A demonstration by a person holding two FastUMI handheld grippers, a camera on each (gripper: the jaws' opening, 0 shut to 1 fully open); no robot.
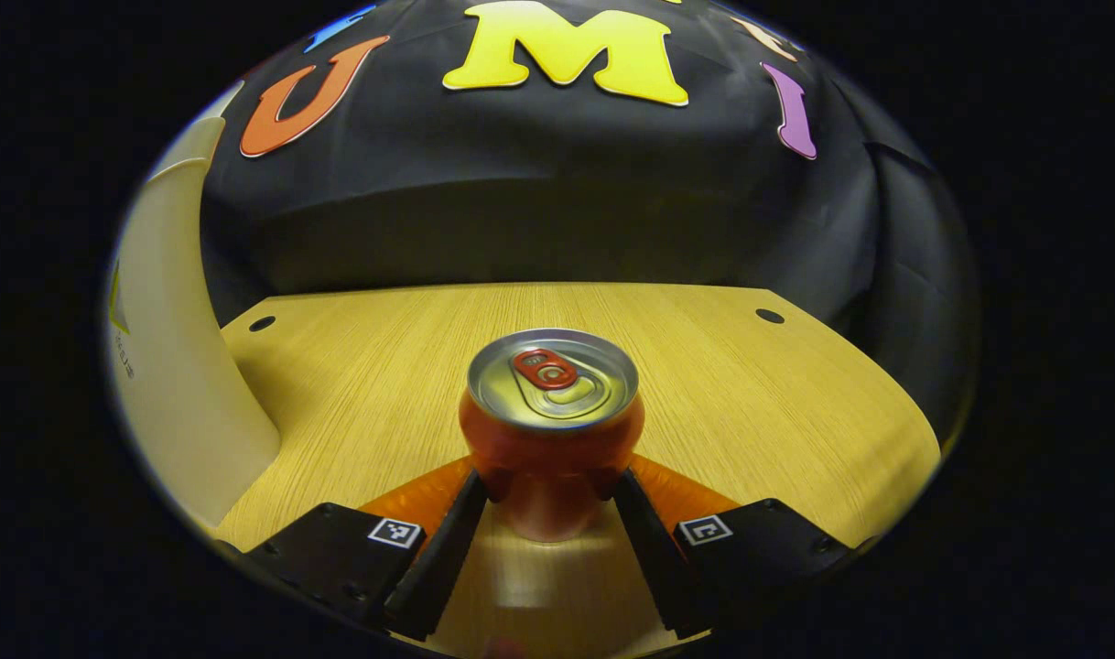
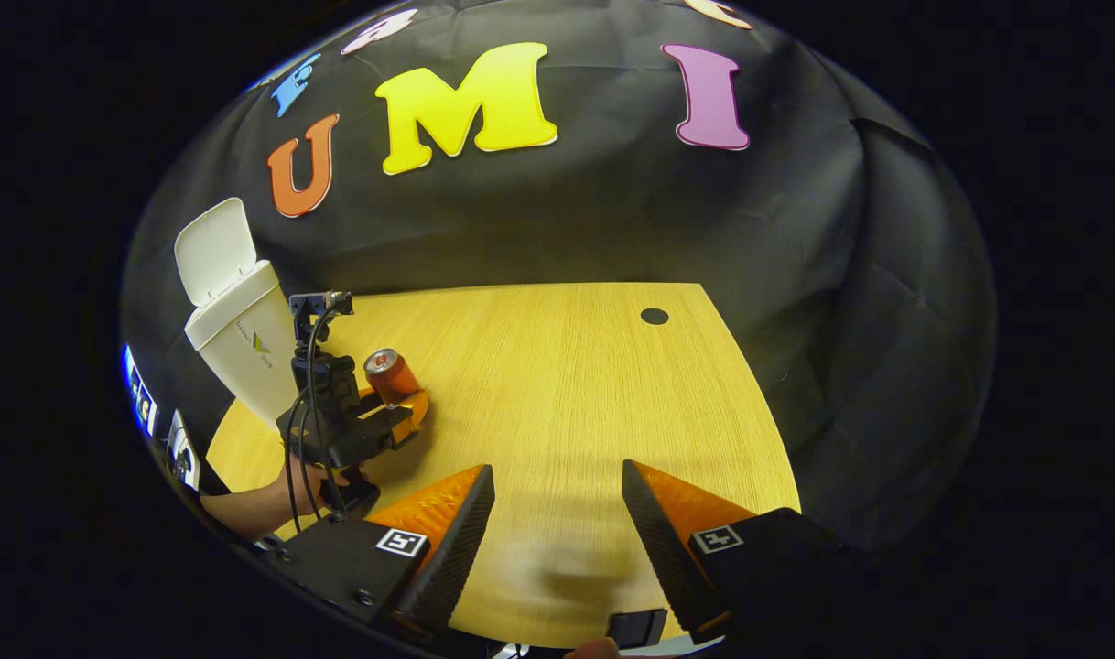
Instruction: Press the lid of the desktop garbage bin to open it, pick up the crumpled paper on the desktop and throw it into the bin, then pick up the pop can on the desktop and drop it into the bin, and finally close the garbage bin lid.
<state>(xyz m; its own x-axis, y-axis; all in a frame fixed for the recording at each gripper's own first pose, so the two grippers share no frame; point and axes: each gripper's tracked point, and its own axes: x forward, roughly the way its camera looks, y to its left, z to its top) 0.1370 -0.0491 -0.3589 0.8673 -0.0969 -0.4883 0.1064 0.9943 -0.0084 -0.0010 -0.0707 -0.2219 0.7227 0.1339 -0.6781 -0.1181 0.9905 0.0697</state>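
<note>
Wooden desktop runs back to the black cloth wall; two dark round holes near its far corners.
Garbage bin, white, stands at the desktop's left side in the right gripper view; lid tipped up and back, mouth open; in the left gripper view its wall rises just left of the can.
Left gripper: both fingers pressed against the lower body of the pop can; can upright, top and pull tab facing the camera; base looks on or just over the wood, cannot tell which.
From the right gripper view the same can sits near the bin, the left gripper behind it, a hand on its handle.
Right gripper: fingers spread apart over bare wood, nothing between them, well apart from the can.
</note>
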